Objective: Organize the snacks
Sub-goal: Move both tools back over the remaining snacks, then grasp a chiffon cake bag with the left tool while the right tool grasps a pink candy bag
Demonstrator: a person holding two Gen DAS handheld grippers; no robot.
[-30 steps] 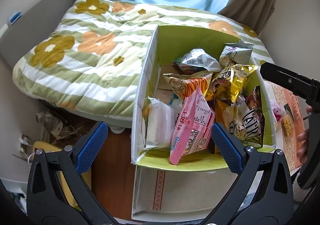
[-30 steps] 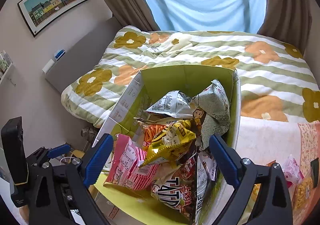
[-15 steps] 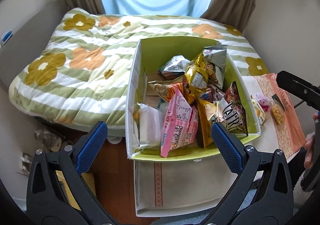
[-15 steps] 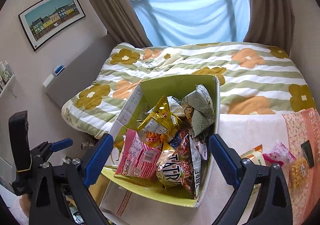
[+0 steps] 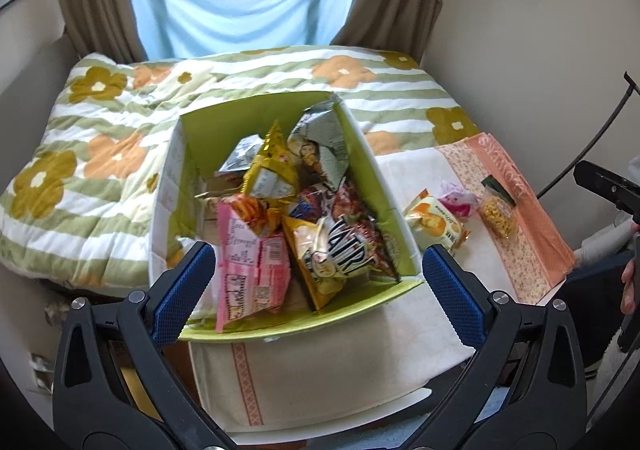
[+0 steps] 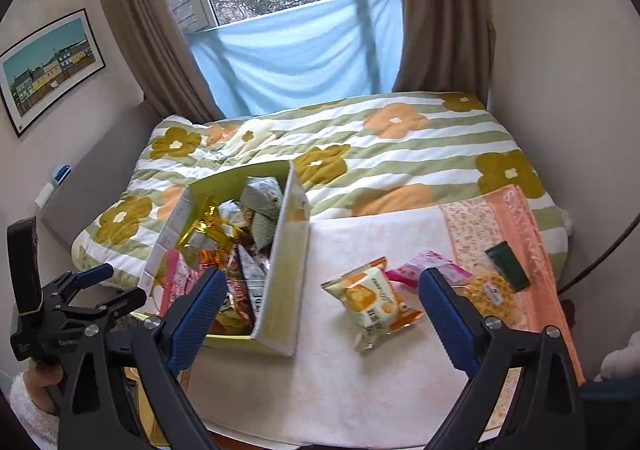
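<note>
Two grippers, the left gripper (image 5: 318, 282) and the right gripper (image 6: 320, 312), stood with jaws spread wide and nothing between the pads. Most snack packets were crammed inside the green box (image 5: 362, 154), which sat at the left end of the cloth-covered counter (image 6: 352, 378) beside the bed (image 6: 400, 154). Three packets lay loose on the cloth right of the box: an orange-and-white packet (image 6: 370, 304), a pink packet (image 6: 426, 264) and a yellow packet (image 6: 494, 292).
</note>
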